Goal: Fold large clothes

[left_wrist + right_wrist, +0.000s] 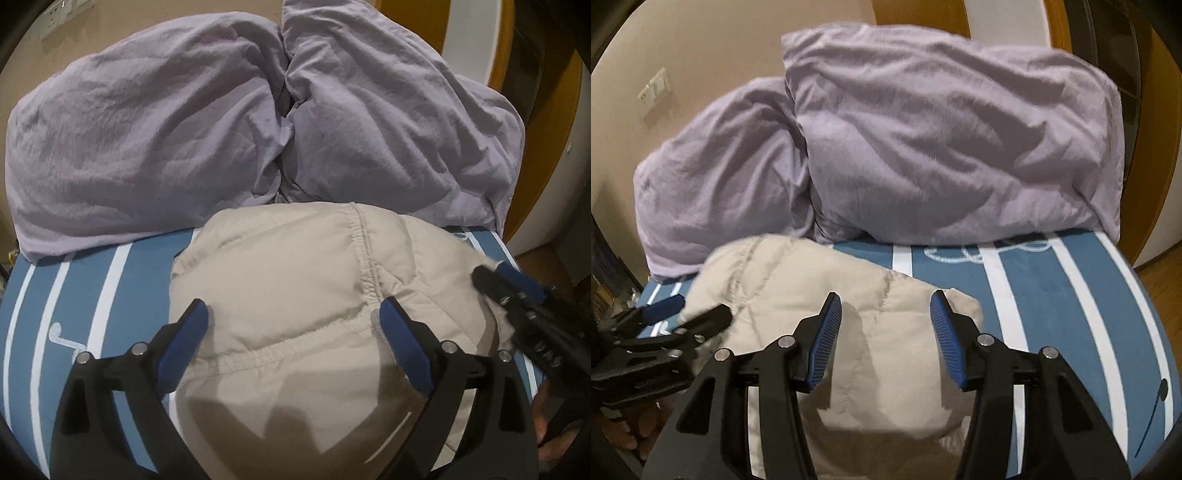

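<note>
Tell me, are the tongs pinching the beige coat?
No, both the left tongs and right tongs hang open over the coat, gripping nothing.

Lilac duvet (923,147) is blocking the bed's far side, touching the beige jacket (849,314) at its far edge. Striped sheet (1071,295) is lying bare right of the jacket, giving passage. A narrower bare strip (92,295) is showing to its left.
</note>
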